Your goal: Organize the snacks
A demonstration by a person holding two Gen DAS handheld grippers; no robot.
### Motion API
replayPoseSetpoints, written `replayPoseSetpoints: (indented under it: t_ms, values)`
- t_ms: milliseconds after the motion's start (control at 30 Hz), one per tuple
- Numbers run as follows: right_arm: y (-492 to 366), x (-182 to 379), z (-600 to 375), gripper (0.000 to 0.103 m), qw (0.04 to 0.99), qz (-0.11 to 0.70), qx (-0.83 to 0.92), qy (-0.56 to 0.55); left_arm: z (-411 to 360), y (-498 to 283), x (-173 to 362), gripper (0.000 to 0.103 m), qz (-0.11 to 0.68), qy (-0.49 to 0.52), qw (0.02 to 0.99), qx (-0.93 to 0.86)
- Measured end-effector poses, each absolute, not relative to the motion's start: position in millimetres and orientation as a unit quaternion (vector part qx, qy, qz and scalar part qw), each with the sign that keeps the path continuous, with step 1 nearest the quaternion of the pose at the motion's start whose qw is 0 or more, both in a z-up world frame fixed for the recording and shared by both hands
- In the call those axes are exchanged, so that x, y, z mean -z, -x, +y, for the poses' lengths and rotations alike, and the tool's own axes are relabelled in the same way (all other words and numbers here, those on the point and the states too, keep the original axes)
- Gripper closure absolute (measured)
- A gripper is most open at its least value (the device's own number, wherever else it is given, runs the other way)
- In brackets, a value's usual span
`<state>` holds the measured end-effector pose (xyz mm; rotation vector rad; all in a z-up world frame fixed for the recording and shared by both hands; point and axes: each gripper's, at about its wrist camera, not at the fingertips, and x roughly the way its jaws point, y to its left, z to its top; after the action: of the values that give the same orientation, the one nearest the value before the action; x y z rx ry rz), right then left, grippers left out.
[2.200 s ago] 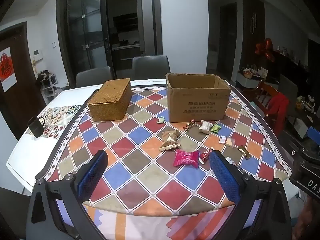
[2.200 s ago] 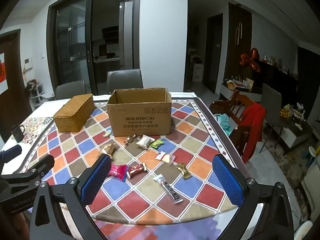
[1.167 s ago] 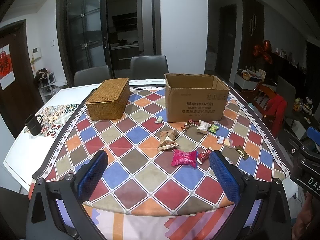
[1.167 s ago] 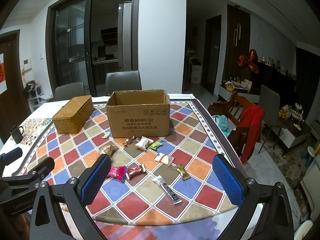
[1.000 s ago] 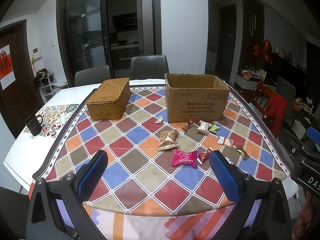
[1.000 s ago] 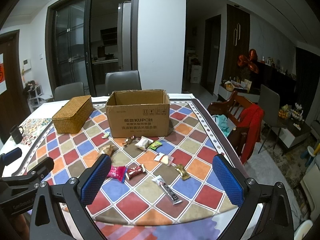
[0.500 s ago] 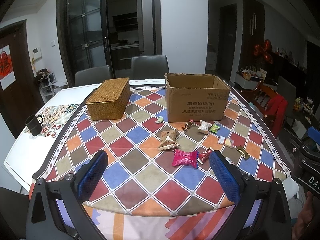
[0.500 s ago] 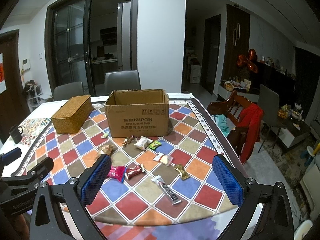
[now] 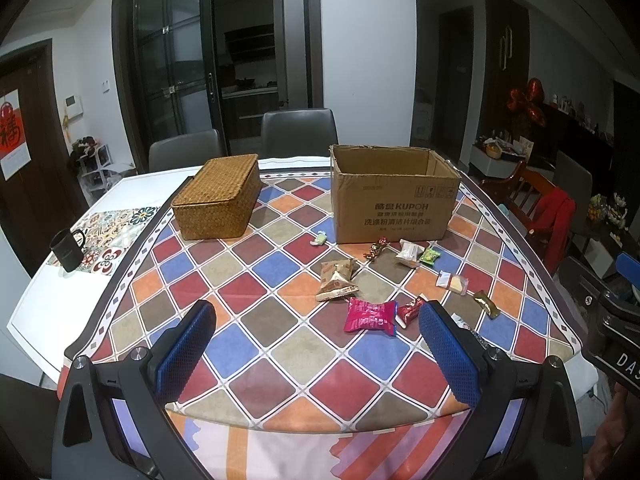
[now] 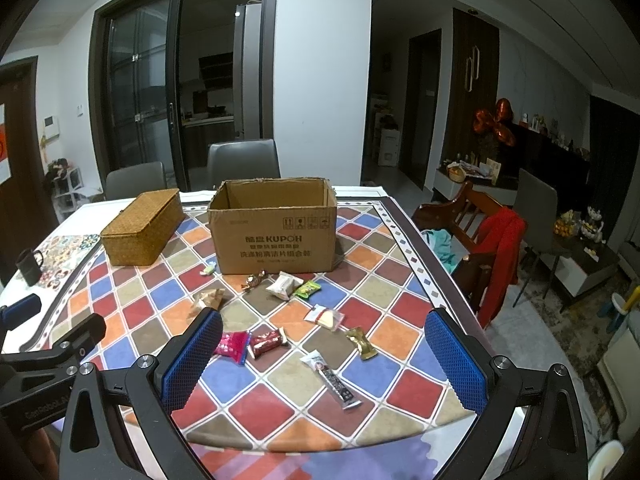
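Several wrapped snacks lie loose on the checkered tablecloth in front of an open cardboard box (image 9: 394, 196) (image 10: 276, 224). Among them are a pink packet (image 9: 370, 315) (image 10: 232, 343), a dark red candy (image 9: 409, 310) (image 10: 266, 342), a tan packet (image 9: 336, 280), a white packet (image 10: 284, 284), a green candy (image 10: 307, 289) and a long black bar (image 10: 334, 380). My left gripper (image 9: 320, 354) hovers open over the table's near edge, nothing between its blue pads. My right gripper (image 10: 324, 354) hangs open above the near right snacks, also holding nothing.
A closed woven basket (image 9: 218, 196) (image 10: 140, 226) stands left of the box. A black mug (image 9: 66, 244) sits on a patterned mat at the far left. Grey chairs stand behind the table, and a wooden chair with a red garment (image 10: 500, 248) is at the right.
Both views have risen and pulled back slightly since the earliest frames. The snacks, box and basket have not moved, and both grippers stay open.
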<state>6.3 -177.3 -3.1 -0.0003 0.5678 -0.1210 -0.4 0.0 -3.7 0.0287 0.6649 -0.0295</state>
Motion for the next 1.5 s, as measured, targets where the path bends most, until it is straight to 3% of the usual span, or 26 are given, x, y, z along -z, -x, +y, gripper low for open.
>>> replayPoseSetpoints:
  t_ms: [1500]
  values:
    - [-9.7,6.0,-189.2,0.000,0.956,0.286,0.062,0.002,-2.4,-8.6,13.3,0.000,0.335,-0.019,0.942,0.018]
